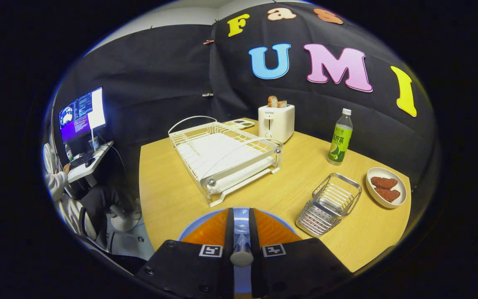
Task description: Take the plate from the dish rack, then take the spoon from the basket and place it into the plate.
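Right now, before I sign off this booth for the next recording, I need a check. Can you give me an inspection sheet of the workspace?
Surface: wooden table, no spills seen.
Job's things: orange plate lies on the table under the fingers; spoon sits between the fingers, above the plate; dish rack holds no dishes; basket looks empty.
Clutter: toaster with bread behind the rack; bottle; small dish of food beyond the basket.
Grippers: hand-held gripper shut on the spoon.
Cables: nothing seen.
Surroundings: black cloth wall; person at a desk with a monitor.
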Demonstrator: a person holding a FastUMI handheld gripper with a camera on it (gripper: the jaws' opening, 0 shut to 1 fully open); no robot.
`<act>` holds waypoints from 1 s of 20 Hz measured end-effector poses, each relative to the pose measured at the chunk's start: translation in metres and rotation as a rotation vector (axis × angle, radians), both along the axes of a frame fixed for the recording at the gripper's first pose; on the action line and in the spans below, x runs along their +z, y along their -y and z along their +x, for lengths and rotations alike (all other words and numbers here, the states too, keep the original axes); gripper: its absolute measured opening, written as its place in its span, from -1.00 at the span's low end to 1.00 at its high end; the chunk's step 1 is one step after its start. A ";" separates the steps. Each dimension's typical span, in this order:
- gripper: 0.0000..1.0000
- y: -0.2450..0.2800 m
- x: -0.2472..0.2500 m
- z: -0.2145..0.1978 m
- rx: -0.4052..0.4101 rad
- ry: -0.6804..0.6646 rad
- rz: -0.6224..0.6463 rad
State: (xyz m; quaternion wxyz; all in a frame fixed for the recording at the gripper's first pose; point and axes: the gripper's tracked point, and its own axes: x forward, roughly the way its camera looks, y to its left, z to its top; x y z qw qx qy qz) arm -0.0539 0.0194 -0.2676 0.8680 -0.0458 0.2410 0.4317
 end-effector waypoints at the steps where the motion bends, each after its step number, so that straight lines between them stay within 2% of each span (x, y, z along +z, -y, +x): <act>1: -0.59 0.003 -0.005 -0.003 -0.002 -0.010 -0.003; 6: -0.57 0.019 -0.031 -0.016 0.005 -0.081 -0.063; 12: -0.54 0.014 -0.018 0.001 -0.042 -0.080 -0.030; 17: 0.94 0.025 0.021 0.021 -0.127 0.006 -0.007; 20: 0.92 0.046 0.068 0.038 -0.255 0.102 0.017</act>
